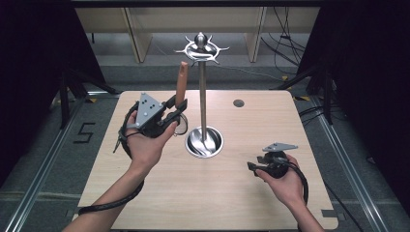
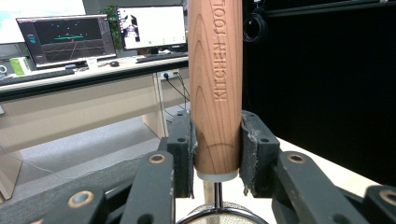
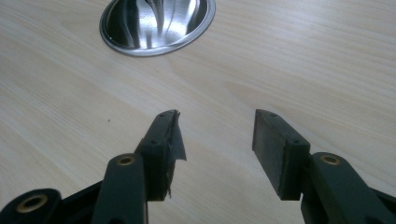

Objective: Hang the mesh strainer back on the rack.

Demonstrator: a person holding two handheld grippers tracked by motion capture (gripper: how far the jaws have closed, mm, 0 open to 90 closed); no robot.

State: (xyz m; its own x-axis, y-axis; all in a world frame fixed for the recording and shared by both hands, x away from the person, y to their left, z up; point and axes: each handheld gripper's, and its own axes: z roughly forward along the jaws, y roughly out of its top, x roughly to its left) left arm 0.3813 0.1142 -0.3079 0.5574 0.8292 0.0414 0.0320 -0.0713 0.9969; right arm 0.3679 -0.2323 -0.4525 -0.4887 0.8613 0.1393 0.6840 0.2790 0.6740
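A kitchen utensil with a wooden handle [image 1: 182, 82] stands upright in my left gripper [image 1: 175, 110], just left of the steel stand's pole [image 1: 202, 96]. In the left gripper view both pads press on the wooden handle [image 2: 215, 84], stamped "KITCHEN TOOL", and a wire mesh head [image 2: 217, 215] hangs below the jaws. The steel stand has a ring of hooks [image 1: 201, 47] on top and a round base [image 1: 205, 142]. My right gripper [image 1: 251, 166] rests low at the table's right, jaws open with nothing between them [image 3: 215, 135], pointing toward the stand's base [image 3: 156, 25].
The light wooden table [image 1: 232, 193] has a small round grommet [image 1: 238, 103] near its far edge. Dark curtains flank both sides, and cables run on the floor behind. Desks with monitors [image 2: 65, 37] show far off in the left gripper view.
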